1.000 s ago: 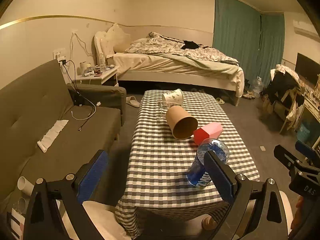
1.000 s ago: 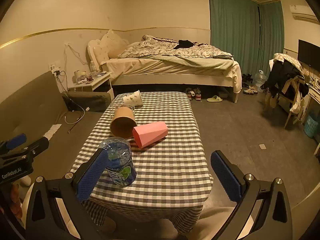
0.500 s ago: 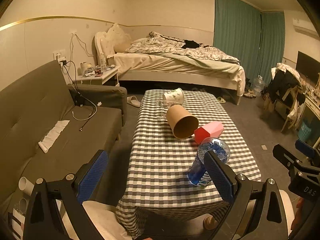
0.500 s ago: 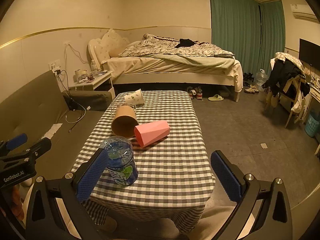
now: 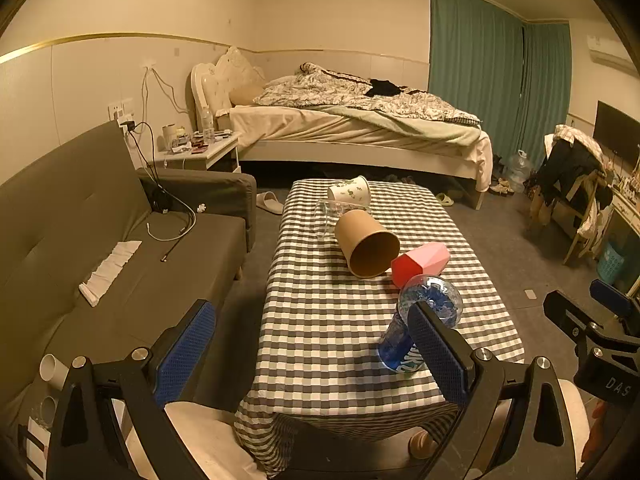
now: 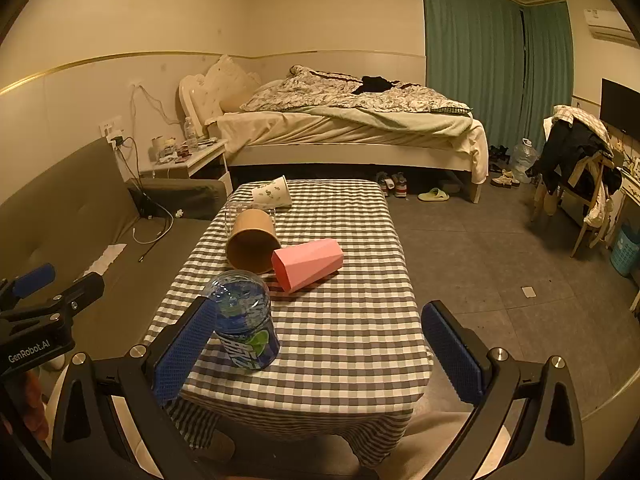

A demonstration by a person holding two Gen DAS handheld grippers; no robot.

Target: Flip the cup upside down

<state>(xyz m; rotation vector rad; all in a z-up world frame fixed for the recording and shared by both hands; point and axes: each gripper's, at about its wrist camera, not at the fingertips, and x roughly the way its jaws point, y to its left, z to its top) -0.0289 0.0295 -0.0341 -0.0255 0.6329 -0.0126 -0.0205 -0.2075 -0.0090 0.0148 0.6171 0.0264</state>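
Note:
Several cups lie on their sides on a checked table (image 5: 320,320) (image 6: 352,320): a brown paper cup (image 5: 366,246) (image 6: 253,240), a pink faceted cup (image 5: 420,262) (image 6: 308,264), a clear glass (image 5: 326,216) (image 6: 236,210) and a white patterned cup (image 5: 350,191) (image 6: 272,194). A blue plastic cup (image 5: 420,320) (image 6: 246,324) stands upside down near the front edge. My left gripper (image 5: 312,354) and right gripper (image 6: 316,348) are both open and empty, held before the table's near edge.
A grey sofa (image 5: 100,240) runs along the table's left side. A bed (image 5: 352,128) stands behind it, with a nightstand (image 5: 196,152) at its left. A chair with clothes (image 6: 580,168) stands at the right. Slippers and shoes lie on the floor.
Both views have shifted slightly; the grippers stay open and the cups have not moved.

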